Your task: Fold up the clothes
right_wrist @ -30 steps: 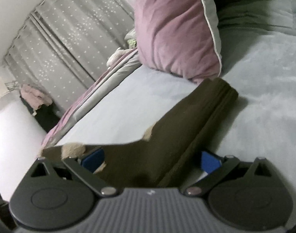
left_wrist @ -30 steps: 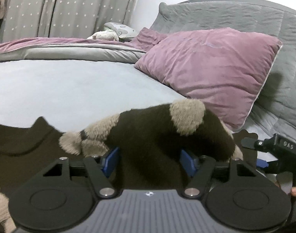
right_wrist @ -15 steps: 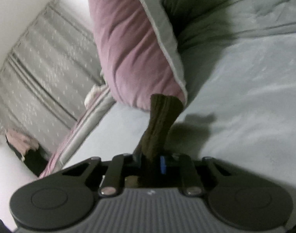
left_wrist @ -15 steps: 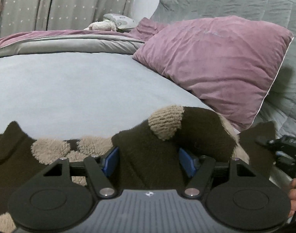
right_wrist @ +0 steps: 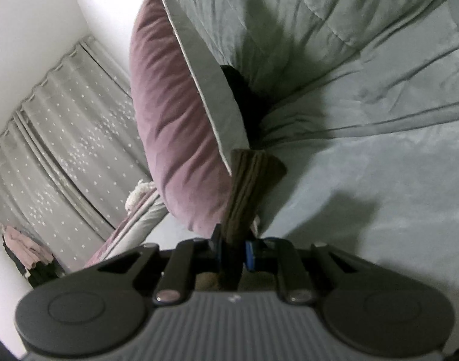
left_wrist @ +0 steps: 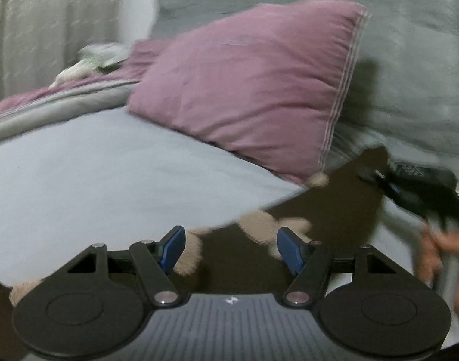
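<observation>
Brown fleece garment, soft and limp, is clamped at its ribbed cuff by right claw; left claw is spread wide.

Brown garment, mauve pillow, star-dotted curtain

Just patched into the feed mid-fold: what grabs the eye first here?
The right gripper, jaws shut, pinches a ribbed end of the dark brown garment above the grey bed. The left gripper is open over its fleecy patches. A mauve pillow leans behind.
</observation>
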The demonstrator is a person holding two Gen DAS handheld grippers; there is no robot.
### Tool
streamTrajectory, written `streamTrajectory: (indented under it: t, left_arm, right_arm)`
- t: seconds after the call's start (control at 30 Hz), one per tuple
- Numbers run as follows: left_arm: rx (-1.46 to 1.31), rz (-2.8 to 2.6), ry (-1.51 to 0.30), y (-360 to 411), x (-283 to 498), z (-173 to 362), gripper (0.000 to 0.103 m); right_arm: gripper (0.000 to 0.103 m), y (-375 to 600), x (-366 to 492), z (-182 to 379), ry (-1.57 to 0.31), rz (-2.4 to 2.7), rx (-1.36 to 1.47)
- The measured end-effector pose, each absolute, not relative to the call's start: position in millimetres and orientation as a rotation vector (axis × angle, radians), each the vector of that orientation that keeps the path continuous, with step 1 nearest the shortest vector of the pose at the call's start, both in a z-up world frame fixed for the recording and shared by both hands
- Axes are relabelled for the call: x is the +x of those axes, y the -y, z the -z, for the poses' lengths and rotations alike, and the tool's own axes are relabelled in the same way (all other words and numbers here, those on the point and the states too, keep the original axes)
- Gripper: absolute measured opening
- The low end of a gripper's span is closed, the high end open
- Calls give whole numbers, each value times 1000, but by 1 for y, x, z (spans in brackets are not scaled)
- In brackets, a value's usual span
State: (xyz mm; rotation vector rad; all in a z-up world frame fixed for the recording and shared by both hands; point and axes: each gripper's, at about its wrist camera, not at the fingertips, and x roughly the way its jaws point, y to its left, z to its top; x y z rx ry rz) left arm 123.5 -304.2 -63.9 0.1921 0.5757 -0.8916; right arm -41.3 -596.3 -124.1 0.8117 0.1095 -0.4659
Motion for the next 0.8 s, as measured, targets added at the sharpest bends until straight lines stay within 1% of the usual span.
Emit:
streamTrajectory:
  t: [0.2, 0.23, 0.37, 0.47, 0.6, 0.8]
  left_arm:
    - [348, 1010, -539, 311, 86, 69, 67]
    - [374, 1029, -532, 312, 79, 69, 65]
    - [362, 1061, -598, 321, 85, 85, 63]
    - [325, 1061, -632, 329, 90, 95, 63]
    - [319, 1093, -636, 356, 88, 96, 63]
    - [342, 1162, -669, 417, 87, 91, 63]
  right_arm:
    - [14, 592, -57, 122, -147, 482, 800]
    - [14, 592, -59, 122, -149, 485, 806]
    - [15, 595, -62, 125, -166, 518, 809]
    - [13, 596, -63, 125, -177, 546, 790]
    - [11, 596, -62, 124, -172, 555, 767]
    - [11, 598, -63, 122, -182, 573, 740]
